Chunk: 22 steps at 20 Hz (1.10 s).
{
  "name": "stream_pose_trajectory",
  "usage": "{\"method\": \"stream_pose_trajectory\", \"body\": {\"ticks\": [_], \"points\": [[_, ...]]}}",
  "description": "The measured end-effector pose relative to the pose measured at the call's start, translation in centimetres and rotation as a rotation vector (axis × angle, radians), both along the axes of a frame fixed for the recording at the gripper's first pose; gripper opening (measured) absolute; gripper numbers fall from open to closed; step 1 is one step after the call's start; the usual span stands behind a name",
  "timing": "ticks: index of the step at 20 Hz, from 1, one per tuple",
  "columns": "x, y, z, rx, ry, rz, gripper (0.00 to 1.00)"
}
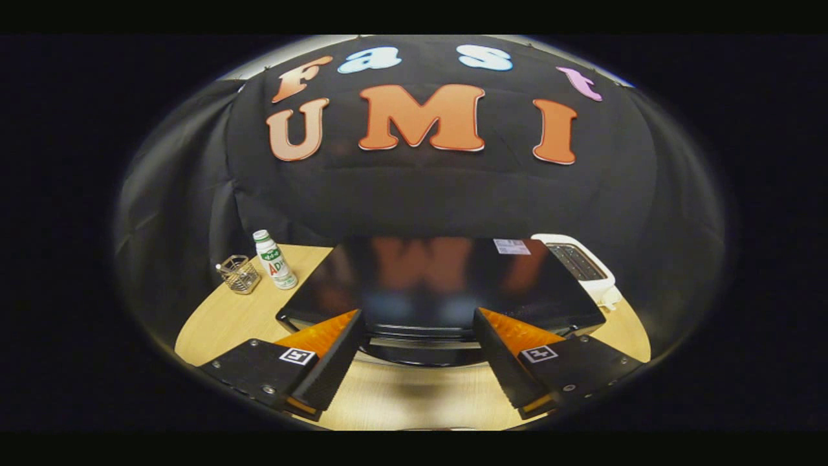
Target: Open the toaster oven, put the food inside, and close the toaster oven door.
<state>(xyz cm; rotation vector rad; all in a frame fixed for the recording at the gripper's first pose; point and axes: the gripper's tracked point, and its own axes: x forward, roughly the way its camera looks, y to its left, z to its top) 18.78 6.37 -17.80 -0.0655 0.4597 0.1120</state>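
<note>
A black toaster oven (pixel 440 278) stands on the wooden table just ahead of me, seen from above; its glossy top mirrors the wall. The door's handle bar (pixel 420 342) runs along the front edge, level with my fingertips, and the door looks closed. My gripper (pixel 417 336) is open, with one finger on each side of the handle's middle and nothing between them. I cannot make out any food.
A white pop-up toaster (pixel 579 262) sits behind the oven's right corner. Left of the oven stand a small white bottle with a green cap (pixel 273 259) and a wire mesh cup (pixel 239 274). Bare wooden table (pixel 220 320) lies under and left of my fingers.
</note>
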Motion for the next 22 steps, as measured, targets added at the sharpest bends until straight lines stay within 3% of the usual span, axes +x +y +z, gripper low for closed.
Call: {"method": "stream_pose_trajectory", "body": {"ticks": [12,22], "points": [[-2.0,-0.9,-0.7,-0.026,-0.013,-0.007,1.00],[-8.0,-1.5,-2.5,-0.039,-0.003,-0.017,1.00]]}}
